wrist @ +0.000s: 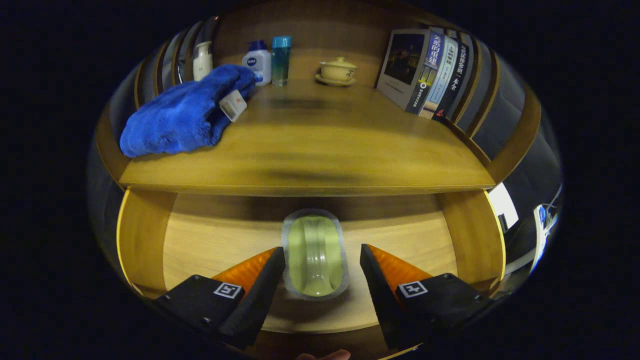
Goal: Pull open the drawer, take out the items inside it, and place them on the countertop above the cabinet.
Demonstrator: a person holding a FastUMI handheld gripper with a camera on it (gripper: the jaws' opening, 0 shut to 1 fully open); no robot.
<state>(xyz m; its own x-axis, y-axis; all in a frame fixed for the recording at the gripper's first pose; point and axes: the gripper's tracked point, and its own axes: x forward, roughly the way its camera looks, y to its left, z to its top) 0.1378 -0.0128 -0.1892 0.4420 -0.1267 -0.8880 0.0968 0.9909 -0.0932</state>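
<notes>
Drawer (200, 240) open, hand-held gripper (322, 262) released around the green packet (315, 255) at 12 o'clock; we judge an off-centre close could squirt it sideways.

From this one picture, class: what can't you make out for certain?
- Drawer back: gripper view, hidden under the countertop.
- Green item: blurred, so what it is stays unclear. It lies between the open gripper fingers, untouched.
- Towel tag: too small to read.
- Books: far ones hidden by the near ones.
</notes>
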